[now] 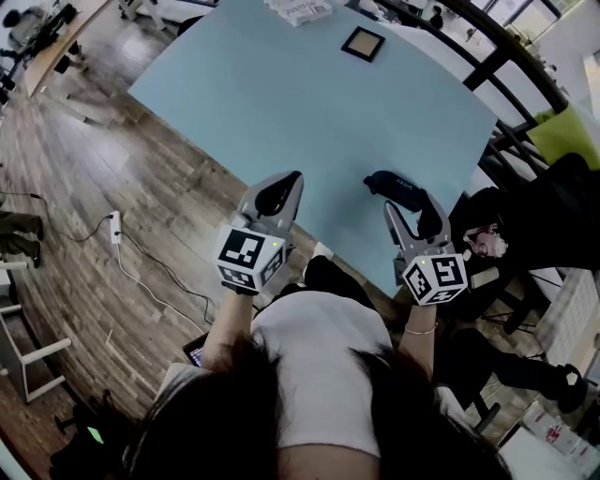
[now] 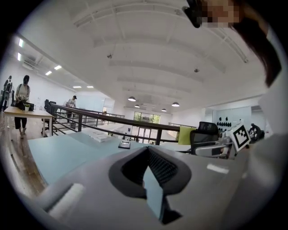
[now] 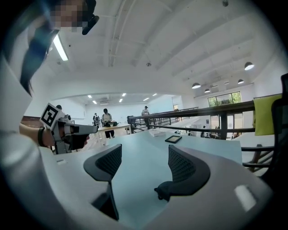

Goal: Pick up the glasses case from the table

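My right gripper (image 1: 411, 212) is released (jaws wide apart), just near the case (image 1: 394, 185) on the tabletop (image 1: 281, 94); my left gripper (image 1: 280, 186) is clenched.

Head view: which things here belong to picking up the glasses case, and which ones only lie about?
For the job:
- glasses case, dark, on the table
- right gripper, open, close to the case
- left gripper, shut

Only lying about:
- black square frame
- white flat stack
- power strip on the floor
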### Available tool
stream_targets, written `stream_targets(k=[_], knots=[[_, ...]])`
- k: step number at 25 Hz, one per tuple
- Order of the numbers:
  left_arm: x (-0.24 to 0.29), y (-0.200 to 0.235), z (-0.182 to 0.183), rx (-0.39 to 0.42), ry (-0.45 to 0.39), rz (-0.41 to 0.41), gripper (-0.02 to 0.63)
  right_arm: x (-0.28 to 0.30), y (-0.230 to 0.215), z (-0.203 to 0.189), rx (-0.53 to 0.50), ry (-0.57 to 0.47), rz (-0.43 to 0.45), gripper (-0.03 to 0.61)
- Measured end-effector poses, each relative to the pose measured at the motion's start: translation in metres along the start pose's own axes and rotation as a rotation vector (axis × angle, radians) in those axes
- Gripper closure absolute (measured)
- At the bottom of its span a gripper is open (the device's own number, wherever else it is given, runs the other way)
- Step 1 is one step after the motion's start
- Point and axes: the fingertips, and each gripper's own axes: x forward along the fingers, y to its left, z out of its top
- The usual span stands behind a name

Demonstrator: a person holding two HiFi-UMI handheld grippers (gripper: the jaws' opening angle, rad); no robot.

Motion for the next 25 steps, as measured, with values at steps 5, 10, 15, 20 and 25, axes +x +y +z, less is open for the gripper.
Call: stream_targets(k=[5, 10, 15, 20, 25], knots=[[0.059, 0.000, 0.010, 0.006, 0.014, -0.068, 0.557, 0.024, -0.033, 0.009, 0.012, 0.008, -0.016, 0.264], [0.102, -0.002, 0.015, 0.024, 0.032, -0.106, 0.557, 0.034, -0.056, 0.009, 0.014, 0.023, -0.023, 0.252], [0.128, -0.006, 0.014, 0.024, 0.047, -0.165, 0.557, 0.038, -0.071, 0.010, -0.009, 0.040, -0.053, 0.252], [0.153, -0.018, 0.014, 0.026, 0.061, -0.253, 0.557, 0.034, -0.082, 0.012, -0.025, 0.057, -0.108, 0.237], [0.175, -0.033, 0.015, 0.035, 0.081, -0.349, 0.557, 0.030, -0.087, 0.010, -0.032, 0.091, -0.155, 0.222]])
